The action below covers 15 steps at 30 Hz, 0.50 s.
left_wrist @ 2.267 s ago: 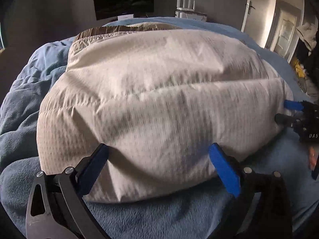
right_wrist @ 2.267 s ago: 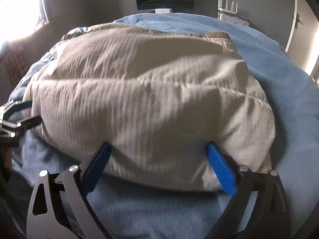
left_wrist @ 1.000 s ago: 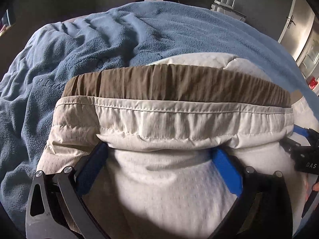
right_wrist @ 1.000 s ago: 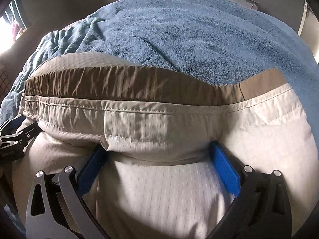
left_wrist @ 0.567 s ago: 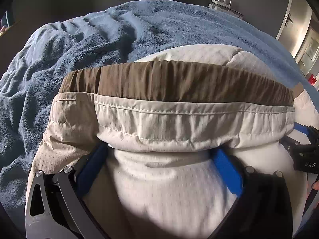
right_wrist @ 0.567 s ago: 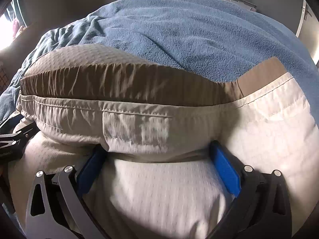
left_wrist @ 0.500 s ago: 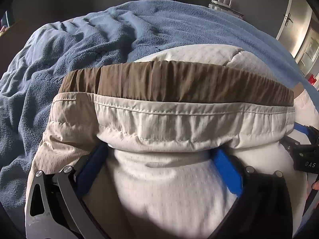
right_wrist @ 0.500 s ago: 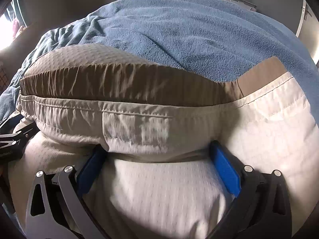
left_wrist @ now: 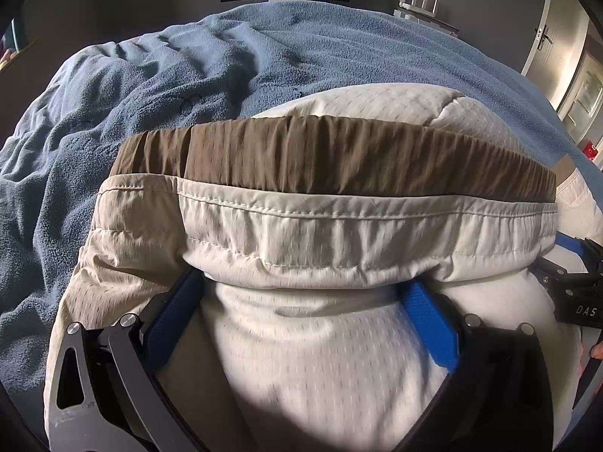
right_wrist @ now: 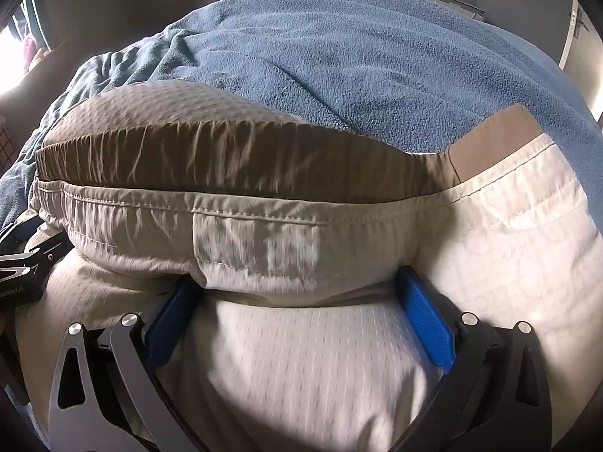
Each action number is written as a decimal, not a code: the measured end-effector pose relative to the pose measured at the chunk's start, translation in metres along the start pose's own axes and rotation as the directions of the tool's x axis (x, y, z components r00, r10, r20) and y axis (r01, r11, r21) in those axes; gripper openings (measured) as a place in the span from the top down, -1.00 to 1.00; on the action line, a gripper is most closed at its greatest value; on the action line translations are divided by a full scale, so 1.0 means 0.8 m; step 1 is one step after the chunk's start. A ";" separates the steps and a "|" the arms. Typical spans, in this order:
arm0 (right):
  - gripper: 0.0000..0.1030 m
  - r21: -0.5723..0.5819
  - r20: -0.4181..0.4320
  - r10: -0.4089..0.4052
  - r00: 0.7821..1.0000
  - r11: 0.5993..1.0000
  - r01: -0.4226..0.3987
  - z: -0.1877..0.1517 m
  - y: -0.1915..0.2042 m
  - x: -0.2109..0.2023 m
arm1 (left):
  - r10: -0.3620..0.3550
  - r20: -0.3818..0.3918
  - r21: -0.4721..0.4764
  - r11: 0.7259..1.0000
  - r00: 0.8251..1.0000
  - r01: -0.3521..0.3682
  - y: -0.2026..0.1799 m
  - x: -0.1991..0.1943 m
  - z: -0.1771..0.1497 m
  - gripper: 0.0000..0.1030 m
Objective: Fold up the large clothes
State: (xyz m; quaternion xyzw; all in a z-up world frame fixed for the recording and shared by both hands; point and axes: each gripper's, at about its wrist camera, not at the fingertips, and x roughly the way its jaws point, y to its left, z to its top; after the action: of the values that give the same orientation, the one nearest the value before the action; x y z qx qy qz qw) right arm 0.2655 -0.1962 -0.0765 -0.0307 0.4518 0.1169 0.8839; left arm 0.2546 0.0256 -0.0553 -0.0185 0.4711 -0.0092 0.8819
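Crosswise, padded jacket (left_wrist: 320, 226) on blue blanket (left_wrist: 132, 86), brown hem band facing away, both jaws spread wide around folded bulk

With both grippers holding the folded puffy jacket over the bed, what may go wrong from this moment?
1. The puffy jacket bulges thickly between the wide-spread fingers of the left gripper, so it may slip out.
2. The same bulge fills the right gripper; if one side lets go first, the fold could spring open.
3. The blue blanket is wrinkled, so the fold may land uneven.
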 end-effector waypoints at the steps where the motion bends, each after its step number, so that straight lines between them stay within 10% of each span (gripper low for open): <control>1: -0.88 0.000 0.000 0.000 1.000 1.000 0.000 0.000 0.000 -0.001 | 0.000 0.001 0.000 1.000 1.000 0.000 0.000 0.000 0.000 -0.91; 15: -0.88 0.002 0.054 0.010 0.999 1.000 -0.010 -0.008 -0.001 -0.007 | -0.003 0.058 -0.011 1.000 0.998 0.003 0.001 -0.013 -0.010 -0.91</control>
State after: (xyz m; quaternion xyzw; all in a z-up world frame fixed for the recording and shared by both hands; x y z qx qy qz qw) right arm 0.2573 -0.1991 -0.0757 -0.0241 0.4282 0.1217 0.8951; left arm 0.2418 0.0265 -0.0511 -0.0244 0.4452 -0.0074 0.8951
